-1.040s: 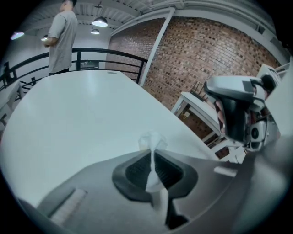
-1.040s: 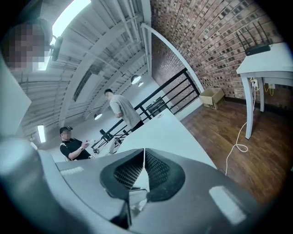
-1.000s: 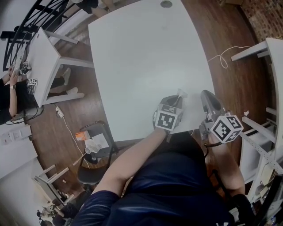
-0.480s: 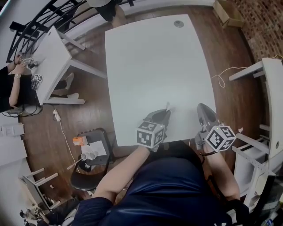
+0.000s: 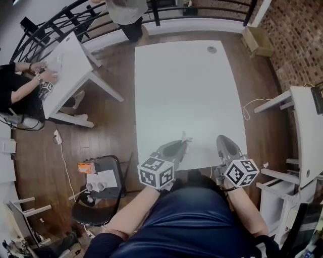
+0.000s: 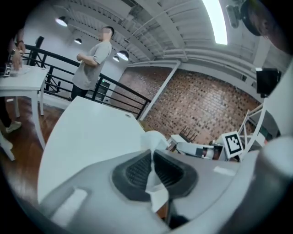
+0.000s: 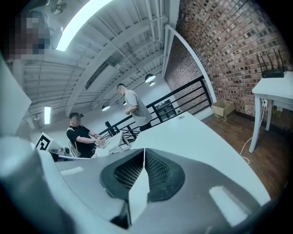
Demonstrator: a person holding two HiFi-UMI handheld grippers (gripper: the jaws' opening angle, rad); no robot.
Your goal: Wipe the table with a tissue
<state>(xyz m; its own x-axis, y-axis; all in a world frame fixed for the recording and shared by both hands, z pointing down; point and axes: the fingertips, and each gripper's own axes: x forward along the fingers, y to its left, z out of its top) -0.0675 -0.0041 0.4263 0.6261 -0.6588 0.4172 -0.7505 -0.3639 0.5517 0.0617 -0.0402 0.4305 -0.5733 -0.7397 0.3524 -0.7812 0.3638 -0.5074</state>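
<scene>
The white table (image 5: 186,85) fills the middle of the head view, and its top shows bare. My left gripper (image 5: 182,143) hovers over the table's near edge, shut on a crumpled white tissue (image 5: 184,136) that sticks out past its tips. In the left gripper view the tissue (image 6: 154,139) is pinched between the dark pads (image 6: 137,171) of that left gripper (image 6: 152,151), lifted off the table (image 6: 87,132). To the right, my right gripper (image 5: 222,139) hangs over the same edge. Seen in its own view, the right gripper (image 7: 144,150) has its pads together and holds nothing.
A black chair (image 5: 98,194) with paper cups stands on the floor at the left. A second white table (image 5: 65,70) with a seated person is further left. A white desk (image 5: 308,136) stands at the right, a cable (image 5: 250,108) lies beside the table, and a person (image 5: 126,12) stands at the far end.
Both grippers have risen off the tabletop and drawn back toward its near edge. The left one still holds the tissue. More of the room has come into the head view.
</scene>
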